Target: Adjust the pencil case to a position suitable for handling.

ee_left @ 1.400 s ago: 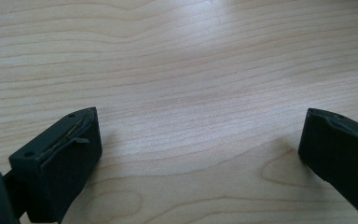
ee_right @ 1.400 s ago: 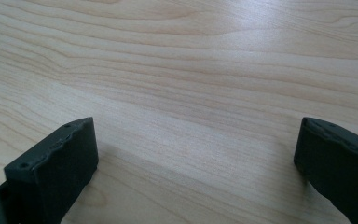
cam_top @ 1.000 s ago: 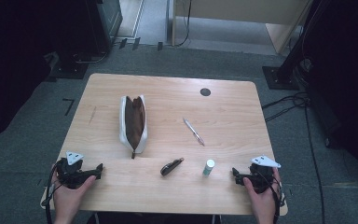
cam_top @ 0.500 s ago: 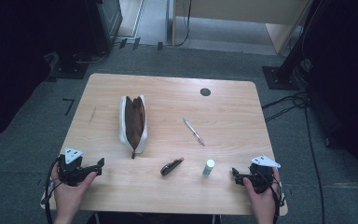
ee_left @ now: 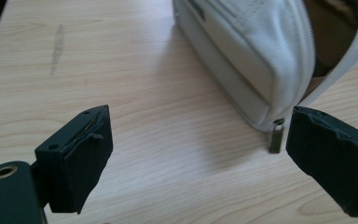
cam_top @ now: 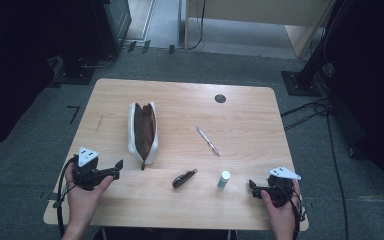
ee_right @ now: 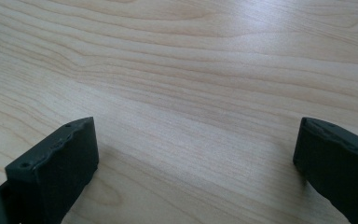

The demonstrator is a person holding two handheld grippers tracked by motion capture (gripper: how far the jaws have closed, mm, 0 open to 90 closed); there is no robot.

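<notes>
A white pencil pouch lies unzipped left of the table's middle, its brown lining showing. My left gripper stands open at the front left, jaws pointing at the pouch's near end. In the left gripper view the pouch and its zipper pull lie just beyond my open left gripper. A pen, a small dark oblong object and a small white tube with a green base lie to the right. My right gripper is open at the front right, over bare wood.
The wooden table has a black round cap near its far edge. Dark stands and cables sit on the grey floor around the table. A faint grey smudge marks the wood left of the pouch.
My left gripper has moved a little forward and right, toward the pouch's near end. The right gripper has stayed in place.
</notes>
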